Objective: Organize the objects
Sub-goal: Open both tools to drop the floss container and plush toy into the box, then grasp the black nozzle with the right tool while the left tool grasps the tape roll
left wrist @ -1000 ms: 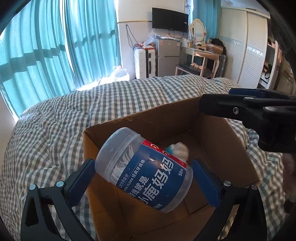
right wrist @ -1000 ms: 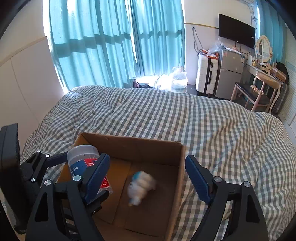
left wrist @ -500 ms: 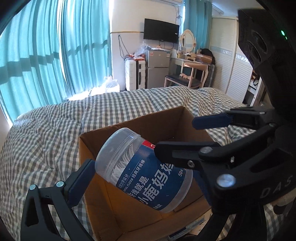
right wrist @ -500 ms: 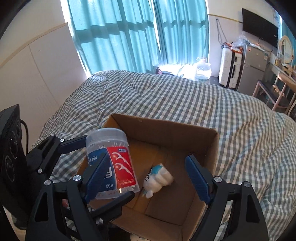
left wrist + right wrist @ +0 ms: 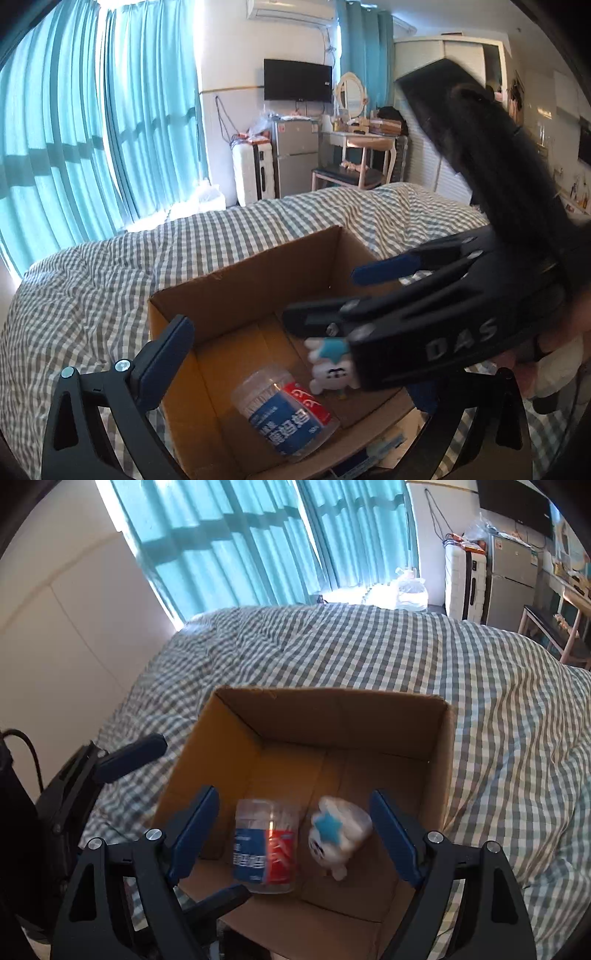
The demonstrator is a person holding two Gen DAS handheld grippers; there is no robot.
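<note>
An open cardboard box [image 5: 332, 698] [image 5: 243, 266] sits on the checked bed. Inside it lie a clear floss-pick jar with a blue and red label [image 5: 266, 849] [image 5: 284, 413] and a small white plush toy with a blue star [image 5: 338, 830] [image 5: 328, 365], side by side on the box floor. My left gripper [image 5: 295, 373] is open and empty above the box's near left side; its right finger is hidden behind the other gripper. My right gripper [image 5: 295, 830] is open and empty, held over the box's near edge above both objects. It crosses the left wrist view [image 5: 424, 314].
The grey-and-white checked bedspread [image 5: 406, 646] surrounds the box. Teal curtains [image 5: 258, 535] hang behind the bed. A suitcase [image 5: 255, 173], small fridge [image 5: 295, 155], dressing table with chair [image 5: 351, 162] and wardrobe stand at the room's far side. A white wall panel [image 5: 66, 627] is to the left.
My left gripper opened and the floss jar dropped into the box, landing beside the plush toy. Both grippers rose and pulled back toward the box's near edge.
</note>
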